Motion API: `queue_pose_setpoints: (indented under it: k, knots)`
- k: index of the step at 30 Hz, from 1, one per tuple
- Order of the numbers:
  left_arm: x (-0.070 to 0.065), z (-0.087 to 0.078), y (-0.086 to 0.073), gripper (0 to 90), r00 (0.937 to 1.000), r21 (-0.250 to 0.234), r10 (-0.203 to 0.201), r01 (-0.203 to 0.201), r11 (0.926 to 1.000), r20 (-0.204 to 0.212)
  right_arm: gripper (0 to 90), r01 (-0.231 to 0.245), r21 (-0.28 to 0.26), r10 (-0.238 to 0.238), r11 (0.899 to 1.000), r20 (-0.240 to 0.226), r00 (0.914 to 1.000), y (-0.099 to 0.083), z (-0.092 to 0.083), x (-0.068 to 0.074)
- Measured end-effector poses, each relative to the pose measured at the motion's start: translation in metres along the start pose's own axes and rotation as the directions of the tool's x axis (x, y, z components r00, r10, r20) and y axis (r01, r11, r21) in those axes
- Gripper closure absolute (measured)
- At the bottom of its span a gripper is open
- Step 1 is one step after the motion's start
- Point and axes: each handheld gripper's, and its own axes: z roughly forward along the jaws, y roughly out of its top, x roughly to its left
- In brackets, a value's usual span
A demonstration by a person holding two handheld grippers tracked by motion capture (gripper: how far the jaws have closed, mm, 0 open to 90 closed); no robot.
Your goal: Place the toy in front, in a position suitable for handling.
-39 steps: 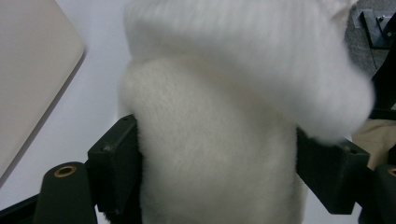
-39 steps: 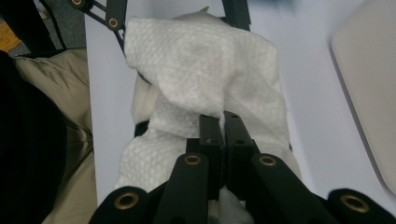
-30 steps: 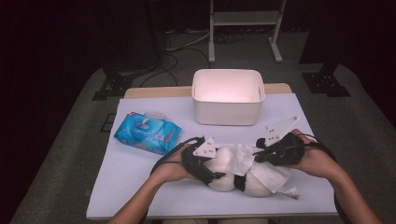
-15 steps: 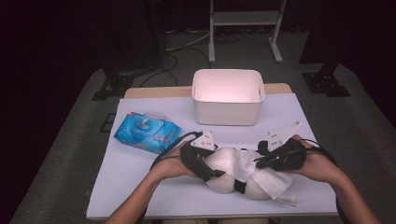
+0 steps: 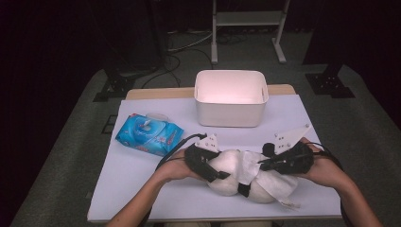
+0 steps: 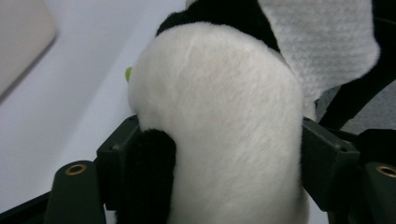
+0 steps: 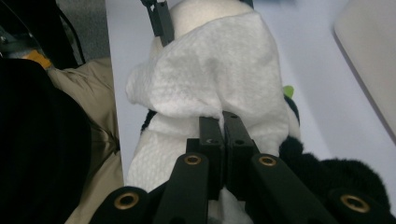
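the plush panda (image 5: pixel 234 182) lies on the counter (image 5: pixel 142 189) near its front edge. its white body sits between the left gripper (image 6: pixel 219 154) fingers (image 6: pixel 119 154), which have just been closing and clasp it. the right gripper (image 7: pixel 223 126), fingers clenched, pinches the white wipe (image 7: pixel 219 79) draped over the panda.

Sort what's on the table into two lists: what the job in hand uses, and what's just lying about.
In use:
- plush panda, between the left gripper jaws
- white wipe, pinched by the right gripper, draped over the panda

Lying about:
- blue wipes pack
- white bin
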Motion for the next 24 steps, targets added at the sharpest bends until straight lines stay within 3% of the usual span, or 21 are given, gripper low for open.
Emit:
queue_pose_setpoints:
  k: [4,7,12,14,24]
  knots:
    - [-0.009,0.004,0.011,27.3,0.9979,-0.022,0.060,-0.060,0.9979,-0.024,87.8,0.023,-0.002,-0.023,1.000,0.026,0.9994,0.014,0.004,-0.002]
    - [-0.014,0.005,0.016,27.2,0.9946,0.010,0.098,-0.098,0.9952,-0.036,87.6,0.031,0.026,-0.032,0.999,0.020,0.9993,0.022,0.015,-0.004]
    - [-0.012,0.003,0.003,27.2,0.9973,0.028,0.071,-0.070,0.9971,-0.018,87.6,0.019,0.020,-0.020,1.000,0.016,0.9997,0.015,0.011,-0.004]
    - [-0.012,0.002,-0.002,27.2,0.9985,0.012,0.053,-0.053,0.9985,-0.009,87.6,0.001,0.009,-0.002,1.000,0.021,0.9998,0.009,0.006,-0.004]
    - [-0.017,-0.002,-0.008,27.2,0.9987,-0.008,0.050,-0.050,0.9987,-0.009,87.5,-0.045,-0.020,0.047,0.999,0.063,0.9969,-0.016,-0.016,-0.001]
